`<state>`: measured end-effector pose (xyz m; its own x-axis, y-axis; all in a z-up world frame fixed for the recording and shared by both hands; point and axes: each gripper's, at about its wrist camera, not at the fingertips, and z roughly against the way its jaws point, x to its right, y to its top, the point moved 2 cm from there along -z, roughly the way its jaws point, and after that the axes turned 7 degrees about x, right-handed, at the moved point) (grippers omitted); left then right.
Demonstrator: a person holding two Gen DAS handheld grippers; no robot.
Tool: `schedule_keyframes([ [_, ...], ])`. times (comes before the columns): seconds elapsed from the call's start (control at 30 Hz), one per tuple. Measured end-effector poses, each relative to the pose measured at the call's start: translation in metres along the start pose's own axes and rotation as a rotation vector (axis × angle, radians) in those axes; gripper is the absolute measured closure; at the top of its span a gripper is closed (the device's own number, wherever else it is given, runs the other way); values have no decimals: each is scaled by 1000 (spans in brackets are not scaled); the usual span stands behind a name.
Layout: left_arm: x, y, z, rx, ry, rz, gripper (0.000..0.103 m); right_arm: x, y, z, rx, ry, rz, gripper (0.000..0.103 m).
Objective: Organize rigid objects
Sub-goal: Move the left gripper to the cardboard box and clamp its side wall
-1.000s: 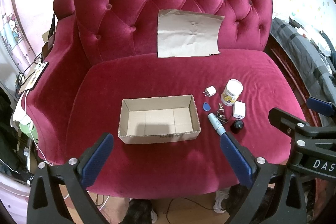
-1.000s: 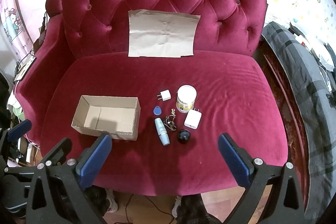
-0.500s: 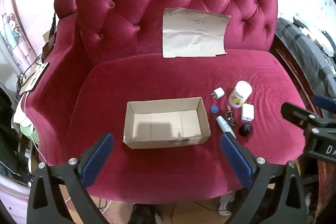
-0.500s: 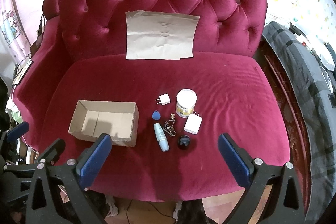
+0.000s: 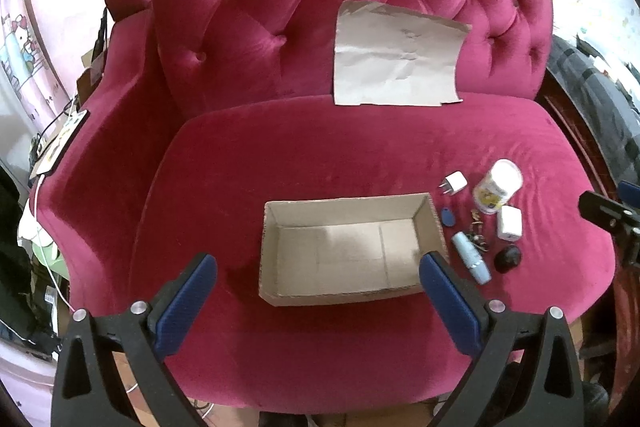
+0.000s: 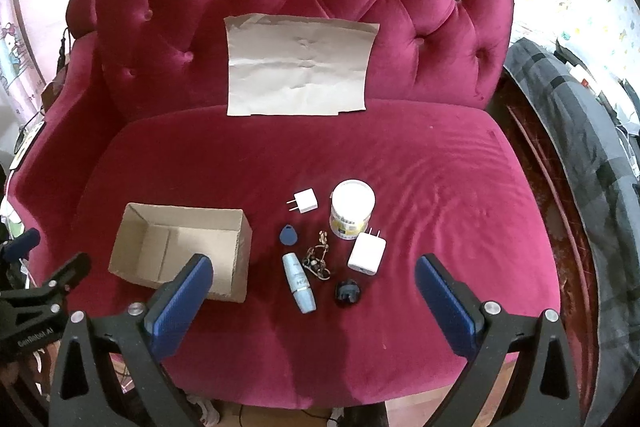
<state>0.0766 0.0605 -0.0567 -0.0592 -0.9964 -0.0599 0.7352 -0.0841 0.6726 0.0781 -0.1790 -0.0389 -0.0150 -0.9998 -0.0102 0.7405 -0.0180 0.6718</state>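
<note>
Left gripper (image 5: 318, 277): jaws wide apart, holding nothing, above the sofa's front edge.
Right gripper (image 6: 314, 281): jaws wide apart, holding nothing.
Cardboard box (image 5: 348, 247): one, open, between the left fingers in the left view.
Loose items: between the right fingers, right of the box.
Count: two white chargers (image 6: 306, 201) (image 6: 367, 251), one jar (image 6: 352, 209), one blue tag (image 6: 288, 235), one tube (image 6: 299, 282), one black ball (image 6: 347, 293), one trinket cluster (image 6: 318, 261).
Paper sheet (image 6: 298, 65): one, against the backrest.

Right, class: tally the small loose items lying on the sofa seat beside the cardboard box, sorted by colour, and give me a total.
White: 3, small charger plug, larger charger plug, white-lidded jar
Blue: 2, key fob, light blue tube
Black: 1, round black object
Brownish: 1, tangled trinket
Total: 7
</note>
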Motion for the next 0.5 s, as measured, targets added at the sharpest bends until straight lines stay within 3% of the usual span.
schedule_keyframes([
  [0.5,-52,-22,-90,-74,40,70,0,9,-10,-72,-26,-13,-12,0],
])
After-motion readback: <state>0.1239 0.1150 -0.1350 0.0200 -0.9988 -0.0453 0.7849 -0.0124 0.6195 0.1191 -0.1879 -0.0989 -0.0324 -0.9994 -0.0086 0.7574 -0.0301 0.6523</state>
